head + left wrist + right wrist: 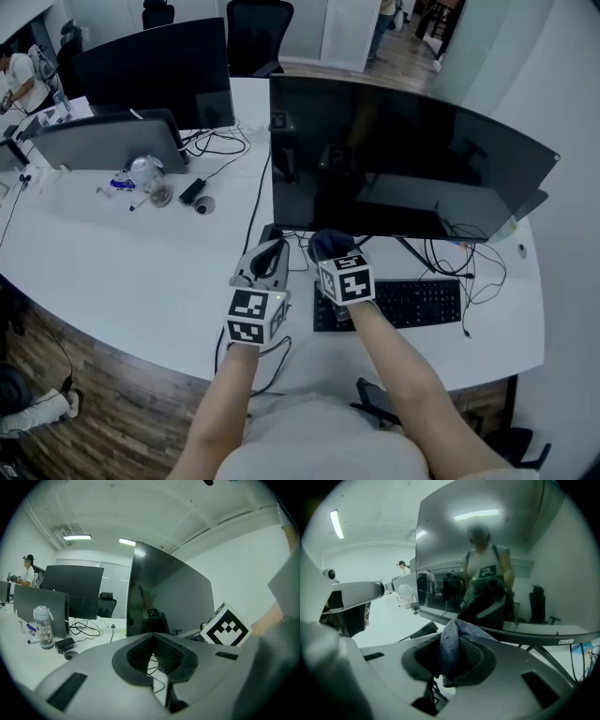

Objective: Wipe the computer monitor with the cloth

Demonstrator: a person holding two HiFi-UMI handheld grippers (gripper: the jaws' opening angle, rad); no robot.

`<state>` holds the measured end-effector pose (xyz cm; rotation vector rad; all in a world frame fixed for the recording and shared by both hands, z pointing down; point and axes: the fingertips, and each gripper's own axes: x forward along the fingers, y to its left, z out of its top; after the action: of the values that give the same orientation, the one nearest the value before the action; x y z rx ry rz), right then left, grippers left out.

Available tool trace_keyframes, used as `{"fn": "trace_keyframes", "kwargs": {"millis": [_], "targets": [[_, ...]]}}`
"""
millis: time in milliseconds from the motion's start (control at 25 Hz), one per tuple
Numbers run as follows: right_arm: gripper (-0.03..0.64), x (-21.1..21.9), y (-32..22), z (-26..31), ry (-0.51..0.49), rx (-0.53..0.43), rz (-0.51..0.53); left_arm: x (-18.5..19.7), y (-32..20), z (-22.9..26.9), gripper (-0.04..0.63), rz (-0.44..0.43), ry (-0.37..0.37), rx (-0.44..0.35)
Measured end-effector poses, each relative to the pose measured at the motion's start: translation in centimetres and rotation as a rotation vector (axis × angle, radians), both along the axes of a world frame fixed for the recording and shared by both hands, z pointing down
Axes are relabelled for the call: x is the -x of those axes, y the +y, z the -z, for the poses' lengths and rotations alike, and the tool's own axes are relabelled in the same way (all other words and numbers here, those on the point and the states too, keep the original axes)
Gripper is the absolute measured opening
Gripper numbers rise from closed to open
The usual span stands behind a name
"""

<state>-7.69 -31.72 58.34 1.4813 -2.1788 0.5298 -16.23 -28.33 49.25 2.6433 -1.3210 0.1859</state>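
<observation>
A wide dark curved monitor (403,159) stands on the white desk (122,272), screen off. My right gripper (330,248) is shut on a blue-grey cloth (452,644), which bunches up between its jaws just below the monitor's lower edge (487,627); the same cloth (326,244) shows as a dark wad in the head view. My left gripper (272,255) hovers beside it to the left, jaws shut with nothing between them. From the left gripper view the monitor (164,597) is seen edge-on from its left end.
A black keyboard (412,302) lies under the monitor, with cables (469,272) to its right. Further left sit a second monitor (155,70), a laptop (103,141), a clear bottle (150,178) and a black adapter (192,192). A person (19,80) sits far left.
</observation>
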Motion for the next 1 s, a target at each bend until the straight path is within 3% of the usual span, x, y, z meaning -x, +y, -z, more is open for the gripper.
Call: {"fn": "trace_keyframes", "kwargs": {"millis": [1000], "targets": [[0.069, 7.8, -1.2, -0.2, -0.026, 0.004, 0.097, 5.3, -0.4, -1.3, 0.006, 0.068, -0.007, 0.019]]}}
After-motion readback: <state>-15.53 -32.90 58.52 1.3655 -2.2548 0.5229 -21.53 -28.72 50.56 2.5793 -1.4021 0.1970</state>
